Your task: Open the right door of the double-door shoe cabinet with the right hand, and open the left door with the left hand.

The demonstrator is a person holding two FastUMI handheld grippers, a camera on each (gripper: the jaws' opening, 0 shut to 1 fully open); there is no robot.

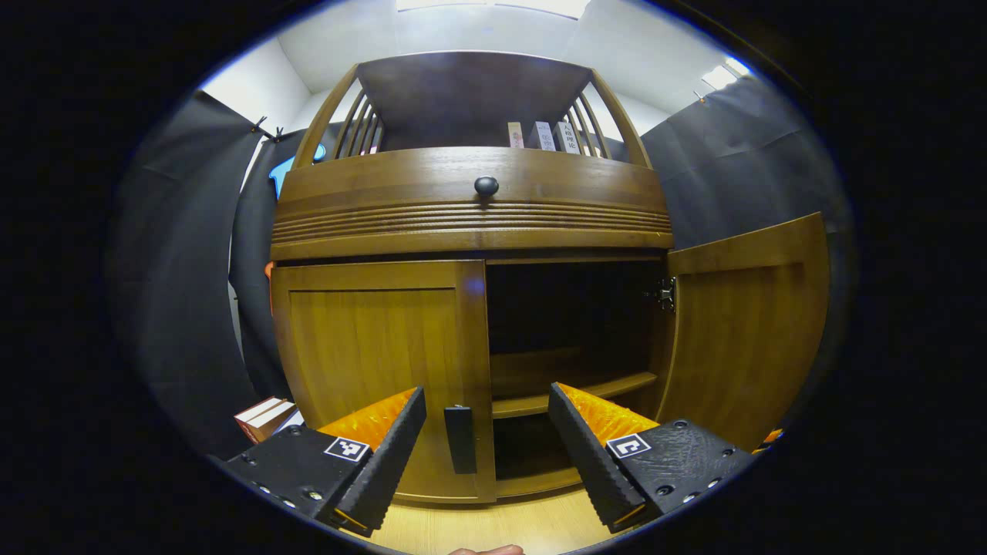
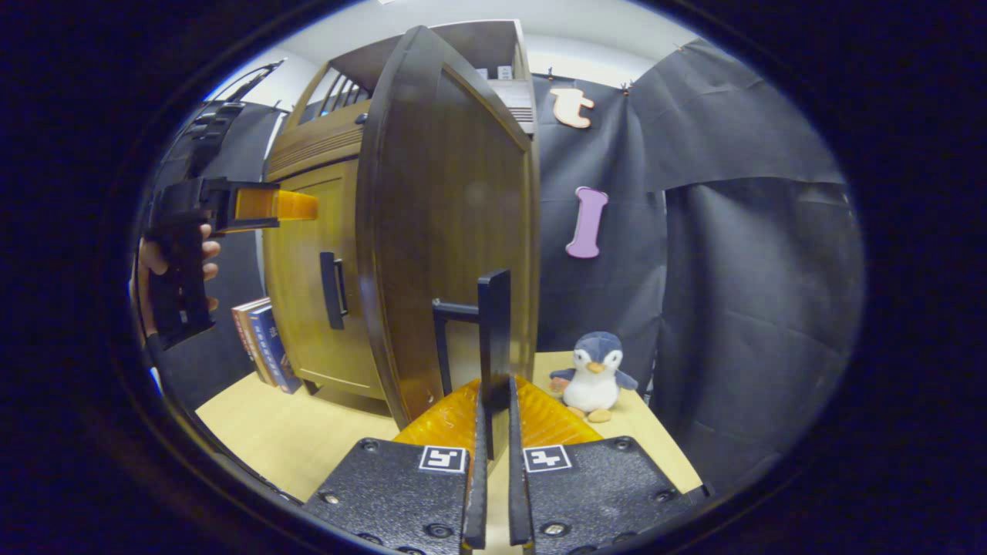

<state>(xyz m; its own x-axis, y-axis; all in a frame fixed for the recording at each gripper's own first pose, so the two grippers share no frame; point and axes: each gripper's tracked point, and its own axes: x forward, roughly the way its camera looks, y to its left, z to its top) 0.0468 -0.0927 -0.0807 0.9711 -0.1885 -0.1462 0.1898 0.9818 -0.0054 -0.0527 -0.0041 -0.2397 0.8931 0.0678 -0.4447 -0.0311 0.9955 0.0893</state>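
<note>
Right door: we've got the right door (image 2: 451,223) swung well out from the shoe cabinet (image 1: 470,208), so we'd call that half done.
Right gripper: our right gripper (image 2: 493,401) is pinched tight on the right door's handle (image 2: 490,339), fingers pressing it from both sides.
Left door: the left door (image 1: 378,362) looks flat and closed against the cabinet front, so this half is not yet done.
Left gripper: our left gripper (image 1: 487,432) is spread wide, lined up with the left door's handle (image 1: 460,438), which sits between the fingers. We can't tell if it's touching yet.
What's inside: a shelf (image 1: 574,393) shows in the open right half, looks bare and dark.
What's left: by our reckoning, close on that left handle and pull it open.
Bystanders: a plush penguin (image 2: 594,378) on the desk (image 2: 308,439) and some books (image 2: 266,339) by the cabinet, both out of the way.
</note>
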